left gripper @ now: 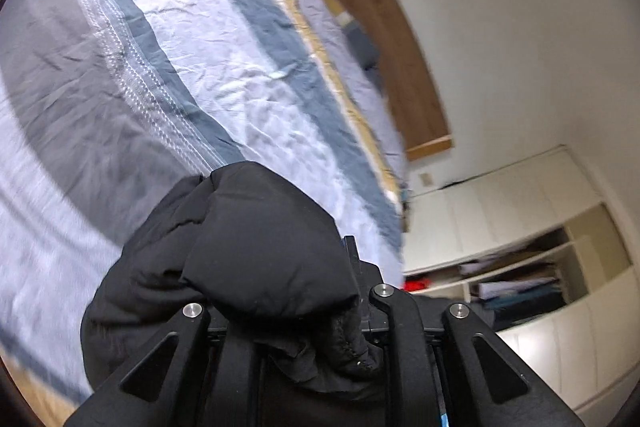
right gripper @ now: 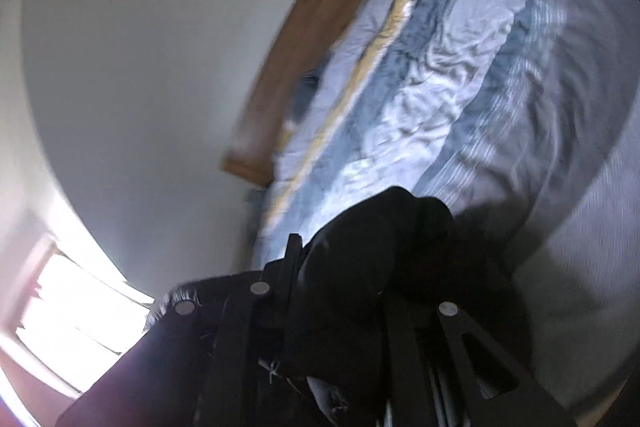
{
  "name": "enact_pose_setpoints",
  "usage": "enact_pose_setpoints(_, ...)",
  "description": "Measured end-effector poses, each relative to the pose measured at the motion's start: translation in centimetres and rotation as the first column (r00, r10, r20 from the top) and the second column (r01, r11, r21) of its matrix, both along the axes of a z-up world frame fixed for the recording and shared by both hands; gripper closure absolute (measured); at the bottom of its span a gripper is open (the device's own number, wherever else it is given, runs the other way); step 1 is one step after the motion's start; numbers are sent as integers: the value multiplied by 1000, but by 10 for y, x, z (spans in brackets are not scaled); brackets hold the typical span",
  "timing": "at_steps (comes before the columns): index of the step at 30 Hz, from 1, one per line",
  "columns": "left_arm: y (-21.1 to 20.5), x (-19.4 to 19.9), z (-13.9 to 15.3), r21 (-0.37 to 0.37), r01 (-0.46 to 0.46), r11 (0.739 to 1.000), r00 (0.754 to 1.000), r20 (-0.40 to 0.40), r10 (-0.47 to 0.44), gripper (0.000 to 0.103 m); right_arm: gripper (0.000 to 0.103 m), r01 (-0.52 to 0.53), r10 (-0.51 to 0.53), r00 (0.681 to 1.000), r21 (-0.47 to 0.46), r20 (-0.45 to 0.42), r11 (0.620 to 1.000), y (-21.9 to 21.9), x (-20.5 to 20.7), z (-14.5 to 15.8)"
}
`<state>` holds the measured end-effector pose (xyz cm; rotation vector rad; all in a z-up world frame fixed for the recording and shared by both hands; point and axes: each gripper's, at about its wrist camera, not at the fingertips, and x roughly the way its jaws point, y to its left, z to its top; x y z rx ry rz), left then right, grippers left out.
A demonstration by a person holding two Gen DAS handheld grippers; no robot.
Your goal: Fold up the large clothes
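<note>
Carrying a black padded jacket [left gripper: 248, 247] above the bed, both grippers have a bunched piece of it between their fingers. In the left wrist view the left gripper [left gripper: 320, 291] is clamped on a puffy fold, and the quilted cloth bulges up and over the fingers so that their tips are mostly hidden. In the right wrist view the right gripper [right gripper: 340, 287] is pinched tight on another dark fold of the same jacket [right gripper: 372, 259]; the frame is blurred, but the cloth plainly sits between the fingers. The garment hangs in the air over the striped bedspread [left gripper: 208, 39], not yet laid out on it.

The step in hand appears to be bringing the jacket over the bed in order to spread it flat. To do that well, the person would likely keep the two grips well apart and level with each other, so the cloth between them stretches out rather than sagging in a heap. The padding is thick and slippery, so the left grip, which holds a fat wad rather than a clean edge, looks the more likely to slip. Lowering the hanging part onto the bedspread first, then drawing the held part away and setting it down last, should leave fewer creases. The wooden headboard [left gripper: 380, 39] and the open wardrobe shelves [left gripper: 520, 279] are well clear of the jacket.
</note>
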<state>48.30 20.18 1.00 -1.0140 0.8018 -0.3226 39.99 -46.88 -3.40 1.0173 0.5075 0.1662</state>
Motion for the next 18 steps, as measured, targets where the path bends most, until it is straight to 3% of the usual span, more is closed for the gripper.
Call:
enact_pose_setpoints(3,-6,44,-24,61,0,998,999,-44,3,83,89,9,-14,996,-65,-85,998,1,48,-24)
enact_pose_setpoints(8,-18,103,-83,138,30,990,990,-142,-11,78,88,-8,-11,979,-92,-205,996,0,104,-75)
enact_pose_setpoints(12,-20,123,-127,60,43,997,977,-211,-29,76,86,-23,11,973,-51,-228,998,1,122,-104)
enact_pose_setpoints(14,-18,123,-133,37,41,998,977,-211,-33,72,82,-24,21,975,-12,-221,1000,-2,125,-109)
enact_pose_setpoints(16,-15,119,-129,9,39,999,981,-193,-36,65,68,-21,36,986,91,-161,996,-11,123,-112)
enact_pose_setpoints(18,-9,114,-121,-62,26,998,986,-162,-35,47,26,-36,54,995,202,-82,979,-19,118,-111)
